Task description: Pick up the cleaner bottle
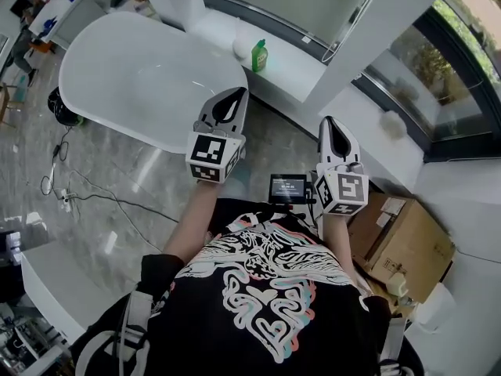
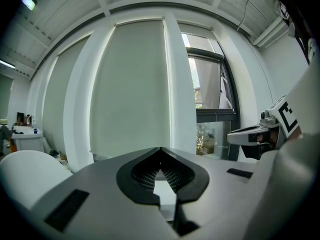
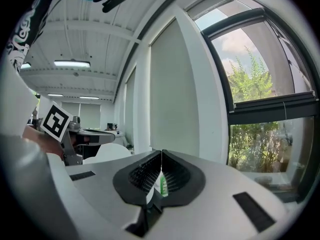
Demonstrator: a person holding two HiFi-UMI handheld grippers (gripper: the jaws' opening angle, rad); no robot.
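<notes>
The green cleaner bottle (image 1: 259,56) stands upright on the white window ledge (image 1: 297,69), far ahead of both grippers. In the right gripper view the bottle (image 3: 162,183) shows small through the hollow behind the jaw tips. My left gripper (image 1: 239,91) is held out level over the floor near the tub's end, its jaws closed tip to tip (image 2: 160,148) with nothing between them. Beside it, my right gripper (image 1: 329,119) points the same way, jaws also meeting at the tip (image 3: 161,151) and holding nothing. Each gripper shows in the other's view.
A large white bathtub (image 1: 141,77) stands at the left, below the ledge. A white round object (image 1: 241,48) sits next to the bottle. A cardboard box (image 1: 407,245) lies at the right, a small screen (image 1: 288,186) at the person's waist, and cables (image 1: 63,186) on the floor.
</notes>
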